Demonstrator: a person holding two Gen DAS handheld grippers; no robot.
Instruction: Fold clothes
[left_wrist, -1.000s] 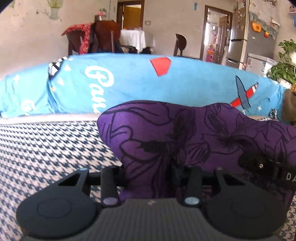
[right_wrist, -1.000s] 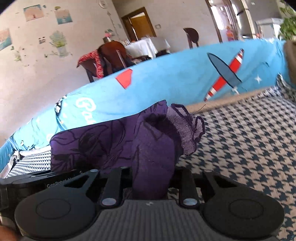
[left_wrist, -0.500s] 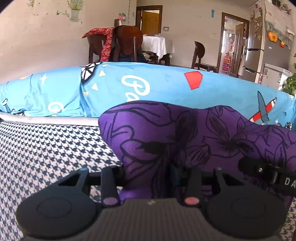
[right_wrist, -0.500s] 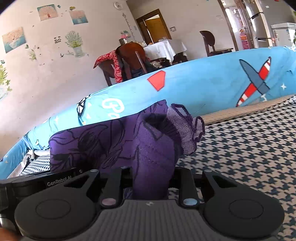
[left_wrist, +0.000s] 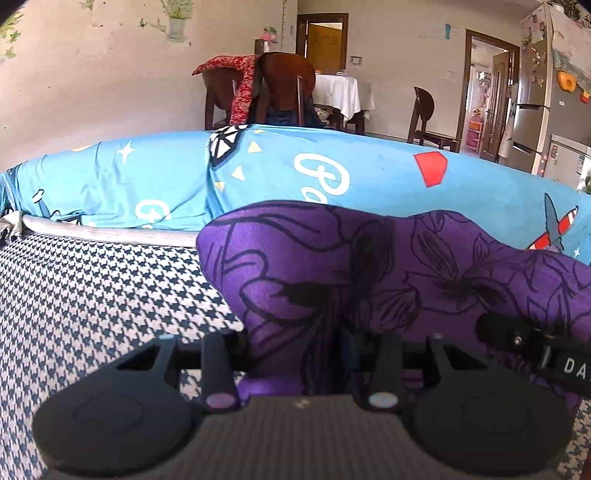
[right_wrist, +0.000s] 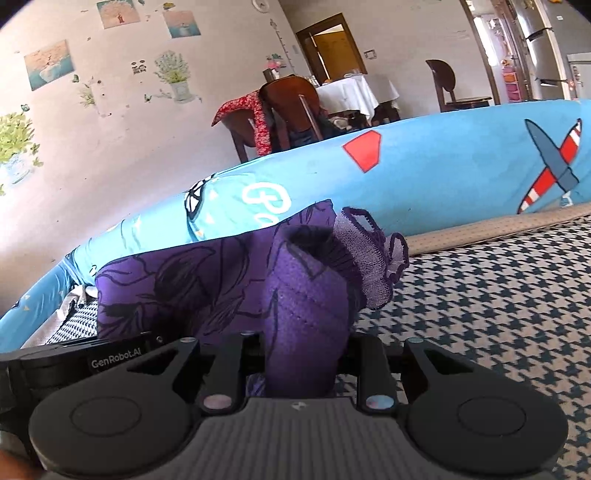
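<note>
Currently both grippers pinch the same purple garment (left_wrist: 332, 266), dark floral print, held up off a houndstooth-patterned surface (left_wrist: 92, 295). Left gripper (left_wrist: 301, 354): fingers pressed onto a bunched fold of the cloth, which bulges up and spreads to the right, over the black body of the other gripper at the right edge. Right gripper (right_wrist: 301, 354): fingers clamped on a thick rolled edge of the purple garment (right_wrist: 306, 295), with a frilly mesh trim (right_wrist: 369, 254) sticking out on its right side; rest of the cloth stretches left toward the other tool, labelled GenRobot.AI. Behind the garment runs a blue printed cover (left_wrist: 147, 177) with white lettering, a red shape and a plane. Farther back: wooden chairs (left_wrist: 284, 88), one with a red cloth (left_wrist: 240, 81) draped over it, a white-clothed table (left_wrist: 340, 92) and a fridge (left_wrist: 535, 99).
</note>
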